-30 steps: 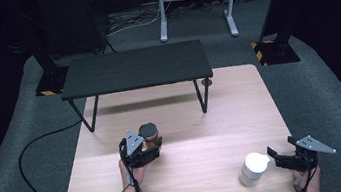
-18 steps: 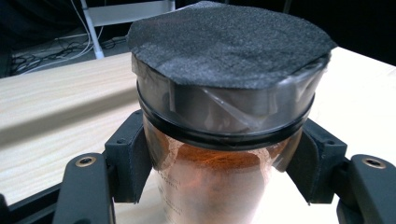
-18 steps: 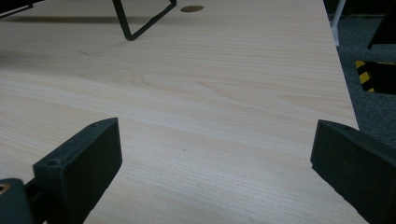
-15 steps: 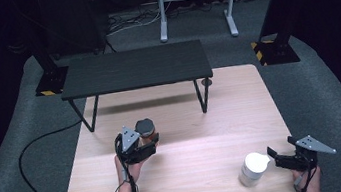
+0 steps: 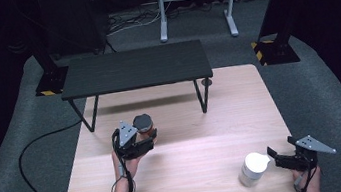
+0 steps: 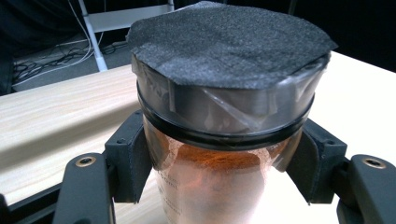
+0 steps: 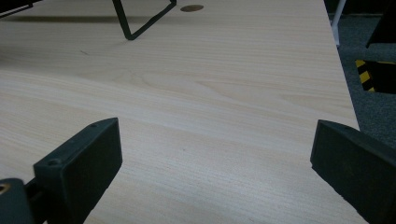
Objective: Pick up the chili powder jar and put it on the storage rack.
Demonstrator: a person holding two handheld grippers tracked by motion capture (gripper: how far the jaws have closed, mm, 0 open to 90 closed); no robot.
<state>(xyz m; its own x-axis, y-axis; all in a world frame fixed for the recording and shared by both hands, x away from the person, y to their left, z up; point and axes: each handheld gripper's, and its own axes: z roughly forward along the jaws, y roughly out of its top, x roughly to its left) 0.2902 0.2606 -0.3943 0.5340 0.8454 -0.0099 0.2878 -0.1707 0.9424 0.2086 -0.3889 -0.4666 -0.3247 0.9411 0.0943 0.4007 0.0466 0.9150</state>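
Jaws: your left gripper point(image 5: 148, 137) clamps the dark-lidded jar point(image 6: 224, 116) of orange-brown contents; your right gripper point(image 5: 277, 157) gapes beside the white-lidded jar point(image 5: 253, 168).

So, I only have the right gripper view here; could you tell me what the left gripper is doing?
Observer: The left gripper is shut on a jar of orange-brown contents.
Operator: Does the jar have a lid?
Observer: Yes, a dark lid with a rough black top.
Operator: Is anything near my right gripper?
Observer: A white container stands on the table just left of the right gripper, whose jaws are open and apart from it.
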